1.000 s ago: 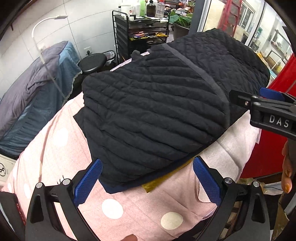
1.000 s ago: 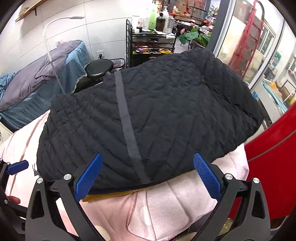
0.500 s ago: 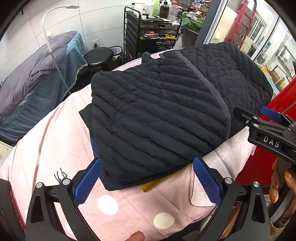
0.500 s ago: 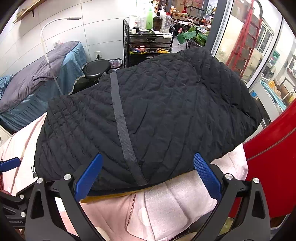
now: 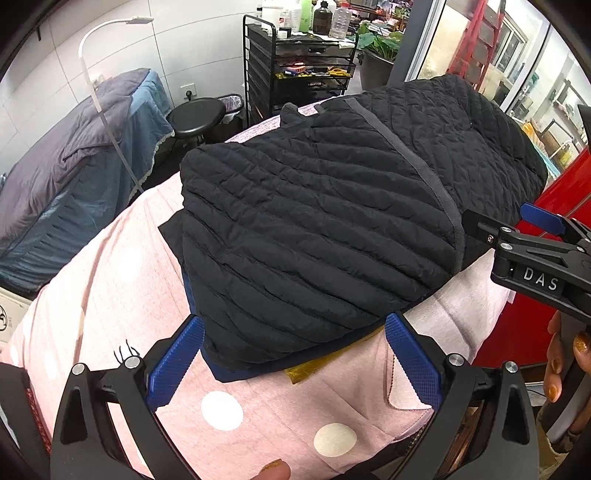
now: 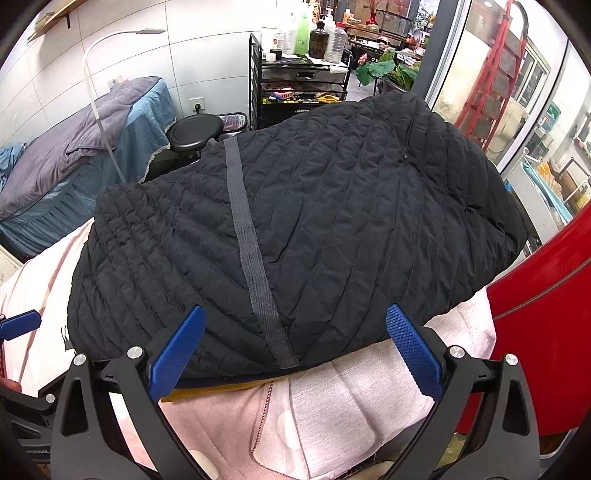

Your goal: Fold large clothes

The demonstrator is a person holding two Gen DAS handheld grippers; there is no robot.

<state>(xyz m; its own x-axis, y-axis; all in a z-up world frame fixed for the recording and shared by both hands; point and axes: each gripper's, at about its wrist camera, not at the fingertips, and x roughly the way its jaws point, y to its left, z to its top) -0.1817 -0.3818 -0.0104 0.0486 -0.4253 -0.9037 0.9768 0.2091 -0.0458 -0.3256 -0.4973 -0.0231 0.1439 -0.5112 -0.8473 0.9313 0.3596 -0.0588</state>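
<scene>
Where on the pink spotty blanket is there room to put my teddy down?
Bare pink polka-dot blanket lies left of the folded black quilted jacket, and a strip runs along the near edge in front of it, between the open left tongs. The middle and far side are crowded: the jacket covers them.

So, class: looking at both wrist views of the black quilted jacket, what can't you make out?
- Navy and mustard layers under the jacket: only edges show in both views.
- Jacket's sleeves: folded out of sight.
- Right gripper: cut off by the left view's edge.
- Cart bottles: labels too small.
</scene>
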